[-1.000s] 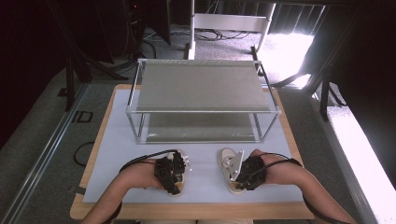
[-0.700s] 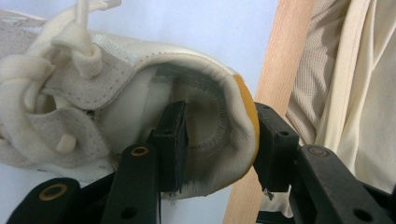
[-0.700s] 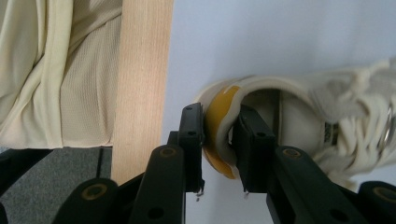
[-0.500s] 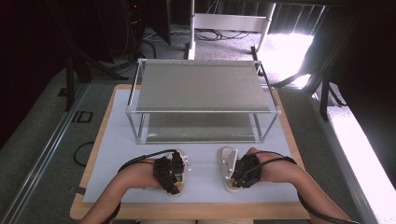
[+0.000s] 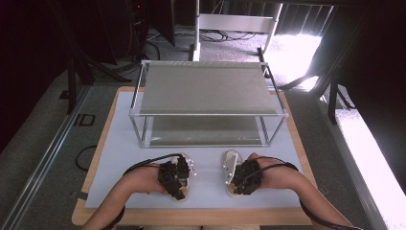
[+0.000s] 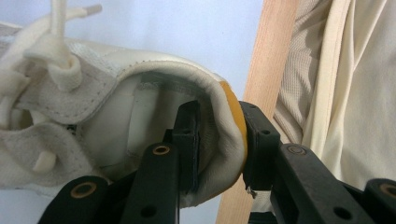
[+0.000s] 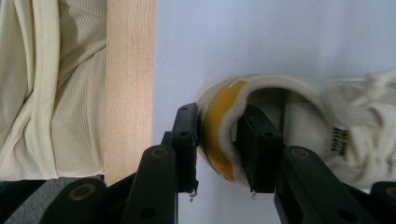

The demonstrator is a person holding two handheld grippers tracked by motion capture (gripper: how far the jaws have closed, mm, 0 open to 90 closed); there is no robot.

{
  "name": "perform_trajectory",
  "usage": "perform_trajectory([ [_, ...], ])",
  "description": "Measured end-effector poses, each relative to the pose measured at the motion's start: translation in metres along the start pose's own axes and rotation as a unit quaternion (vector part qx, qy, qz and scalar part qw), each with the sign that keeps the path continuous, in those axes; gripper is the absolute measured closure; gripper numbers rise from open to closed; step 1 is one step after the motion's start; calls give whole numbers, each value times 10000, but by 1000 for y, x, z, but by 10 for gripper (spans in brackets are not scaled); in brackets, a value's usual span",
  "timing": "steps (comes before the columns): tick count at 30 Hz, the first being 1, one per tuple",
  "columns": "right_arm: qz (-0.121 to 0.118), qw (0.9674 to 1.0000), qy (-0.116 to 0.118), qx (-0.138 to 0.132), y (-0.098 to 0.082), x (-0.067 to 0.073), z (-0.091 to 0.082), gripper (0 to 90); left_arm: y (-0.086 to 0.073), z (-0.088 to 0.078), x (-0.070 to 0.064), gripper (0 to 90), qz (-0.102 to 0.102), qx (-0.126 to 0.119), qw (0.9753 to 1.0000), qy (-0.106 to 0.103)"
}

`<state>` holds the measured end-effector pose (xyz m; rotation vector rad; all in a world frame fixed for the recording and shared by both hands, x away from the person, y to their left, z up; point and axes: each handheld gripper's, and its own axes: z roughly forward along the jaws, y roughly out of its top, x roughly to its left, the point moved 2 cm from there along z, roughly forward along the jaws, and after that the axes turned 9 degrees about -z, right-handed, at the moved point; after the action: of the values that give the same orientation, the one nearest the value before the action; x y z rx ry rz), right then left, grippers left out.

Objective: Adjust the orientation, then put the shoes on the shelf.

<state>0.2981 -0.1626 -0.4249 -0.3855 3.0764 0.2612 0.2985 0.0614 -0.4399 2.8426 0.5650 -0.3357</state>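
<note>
Two cream lace-up shoes lie side by side on the pale blue mat point(image 5: 124, 143) near the table's front edge, toes pointing away. My left gripper point(image 5: 174, 181) holds the left shoe point(image 5: 186, 163) by its heel. In the left gripper view, my left gripper point(image 6: 217, 135) has one jaw inside the left shoe point(image 6: 116, 60) and one outside on the yellow heel patch; the jaws have just been closing. My right gripper point(image 5: 244, 178) clamps the right shoe point(image 5: 231, 163) the same way. In the right gripper view, the jaws of my right gripper point(image 7: 219, 140) have just been opening a little, still pressing the right shoe's point(image 7: 355, 107) heel wall.
A metal-framed rack point(image 5: 206, 88) with two grey shelves stands on the far half of the mat. The wooden table edge point(image 5: 191, 216) runs just behind the heels, with the person's cream clothing beyond it. Dark stands and cables sit on the floor behind the table.
Both hands stay at the shoes' heels. The right hand has shifted very slightly; the shoes rest in nearly the same spots.
</note>
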Motion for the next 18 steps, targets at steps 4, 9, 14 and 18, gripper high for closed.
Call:
perform_trajectory([
  [4,-40,10000,36,46,1,-1,1,695,1,1,1,700,-21,53,10000,-49],
  [9,-46,9999,25,132,3,0,1,697,4,7,1,661,36,165,9999,-1],
  [14,-21,9998,-2,187,3,1,0,692,5,13,-1,709,81,267,9996,2],
  [18,-11,9998,-53,196,2,1,-3,690,5,13,-2,755,160,266,9995,-2],
])
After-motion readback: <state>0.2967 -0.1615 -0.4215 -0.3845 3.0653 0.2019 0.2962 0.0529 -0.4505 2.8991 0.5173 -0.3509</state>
